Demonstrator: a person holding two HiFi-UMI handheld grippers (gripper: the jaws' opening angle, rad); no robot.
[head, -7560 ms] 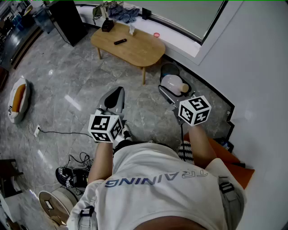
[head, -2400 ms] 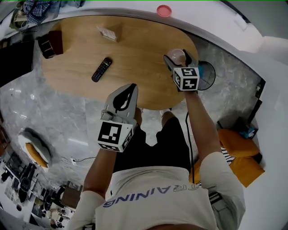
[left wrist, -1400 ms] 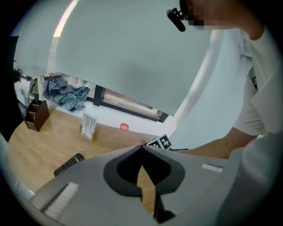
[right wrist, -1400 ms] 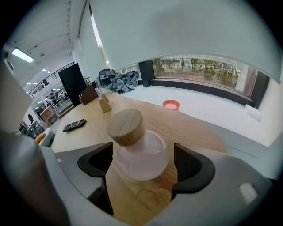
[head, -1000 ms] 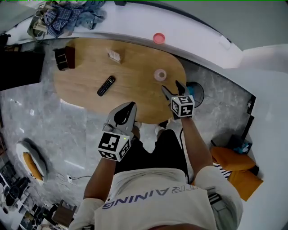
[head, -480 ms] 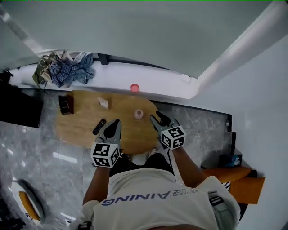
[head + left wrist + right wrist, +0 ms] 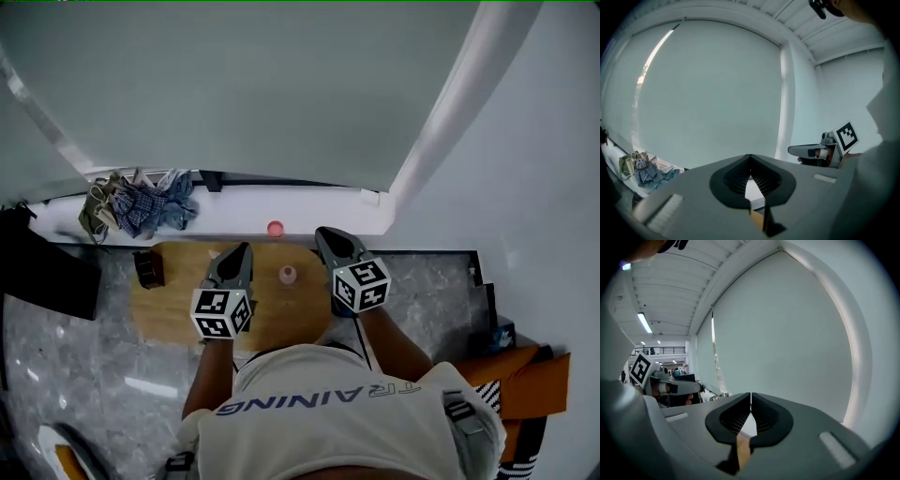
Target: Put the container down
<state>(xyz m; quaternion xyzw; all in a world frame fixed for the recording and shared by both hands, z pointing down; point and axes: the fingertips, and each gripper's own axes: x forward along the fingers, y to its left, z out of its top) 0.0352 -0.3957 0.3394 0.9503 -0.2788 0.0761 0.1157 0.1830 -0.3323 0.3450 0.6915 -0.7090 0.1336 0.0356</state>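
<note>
Both jaw pairs closed tip to tip, nothing between them: left gripper (image 7: pixel 750 158), right gripper (image 7: pixel 751 395). Both held above the wooden table (image 7: pixel 169 314); container (image 7: pixel 288 275) stands upright on it, between the two, clear of both

Dressed in a white short-sleeved T-shirt (image 7: pixel 328 427) at the bottom centre of the head view, lettered "TRAINING" in grey-blue capitals across the chest. Crossed at each shoulder by grey straps (image 7: pixel 461 412) with dark buckles. Fitted in each hand with a grey, wedge-shaped tool: left gripper (image 7: pixel 242 249) just left of centre, right gripper (image 7: pixel 324 232) just right of it. Capped at each near end by a white cube (image 7: pixel 222 313) printed with black square markers. Lined inside the jaws with black ribbed pads (image 7: pixel 762 181), plain in both gripper views. Marked on the smooth grey shell by a pale rectangular inset (image 7: pixel 834 449).
</note>
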